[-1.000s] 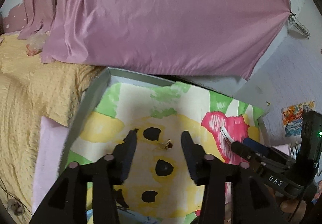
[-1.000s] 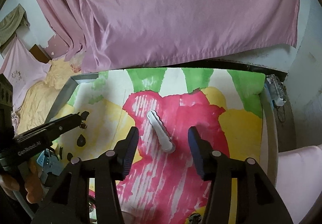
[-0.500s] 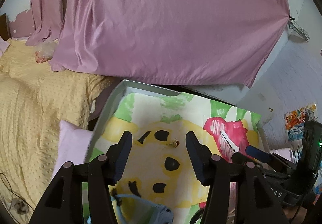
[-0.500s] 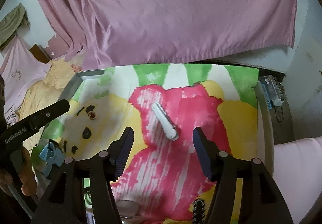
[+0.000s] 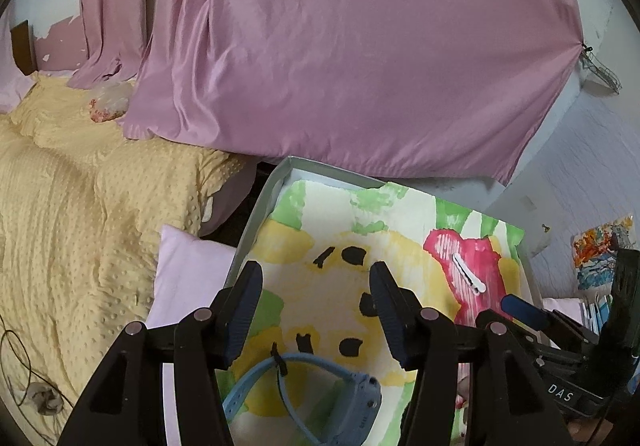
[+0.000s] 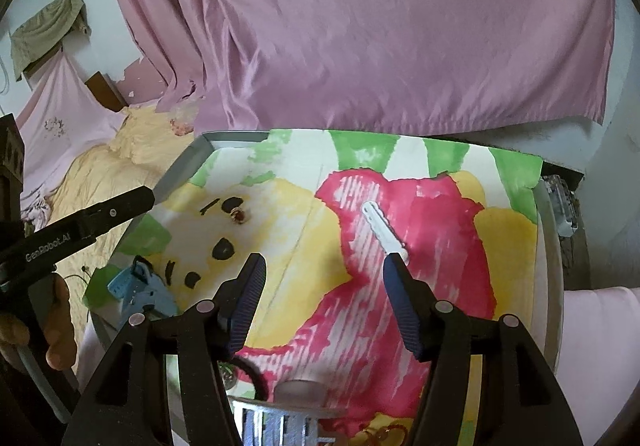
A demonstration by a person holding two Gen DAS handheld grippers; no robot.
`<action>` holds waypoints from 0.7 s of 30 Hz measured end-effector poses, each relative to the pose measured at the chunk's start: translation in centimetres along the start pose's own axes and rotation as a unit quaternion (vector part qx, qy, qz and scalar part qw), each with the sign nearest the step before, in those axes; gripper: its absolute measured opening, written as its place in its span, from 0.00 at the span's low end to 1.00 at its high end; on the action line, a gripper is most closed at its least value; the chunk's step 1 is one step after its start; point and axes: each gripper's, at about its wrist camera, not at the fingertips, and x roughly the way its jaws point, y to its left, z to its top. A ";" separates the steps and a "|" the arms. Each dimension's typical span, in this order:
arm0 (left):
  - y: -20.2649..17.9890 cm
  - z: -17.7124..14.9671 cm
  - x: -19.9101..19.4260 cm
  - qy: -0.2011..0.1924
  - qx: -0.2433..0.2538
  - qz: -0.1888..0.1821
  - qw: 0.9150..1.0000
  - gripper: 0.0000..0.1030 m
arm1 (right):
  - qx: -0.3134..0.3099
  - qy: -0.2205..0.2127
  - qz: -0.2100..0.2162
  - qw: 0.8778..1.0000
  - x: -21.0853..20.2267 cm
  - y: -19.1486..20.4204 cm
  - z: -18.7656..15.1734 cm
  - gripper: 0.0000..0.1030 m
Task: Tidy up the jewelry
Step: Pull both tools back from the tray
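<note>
Both grippers, left gripper (image 5: 316,310) and right gripper (image 6: 322,300), hover with fingers apart, empty, probably choosing between white clip (image 6: 385,232) and small earring (image 6: 238,214).

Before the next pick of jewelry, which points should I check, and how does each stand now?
1. Left hand-held gripper open, holding nothing: ok.
2. Right hand-held gripper open, holding nothing: ok.
3. White hair clip lies free on the painted sheet: ok.
4. Hair clip centred between the right fingers: not ok, it sits near the right finger.
5. Small earring visible and unobstructed: ok.
6. Blue watch clear of the left fingers: cannot tell.
</note>
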 end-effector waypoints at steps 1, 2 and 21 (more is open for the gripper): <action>0.1 -0.1 -0.1 0.000 -0.001 0.000 1.000 0.51 | 0.001 -0.001 -0.001 1.000 -0.2 0.1 -0.3 0.54; 0.2 -0.2 -0.1 0.000 -0.001 0.000 1.000 0.51 | 0.003 -0.001 0.000 1.000 -0.3 0.2 -0.5 0.54; 0.2 -1.8 -1.1 0.003 -0.001 -0.002 1.000 0.51 | 0.043 -0.050 0.014 0.998 -1.8 -1.0 -2.9 0.54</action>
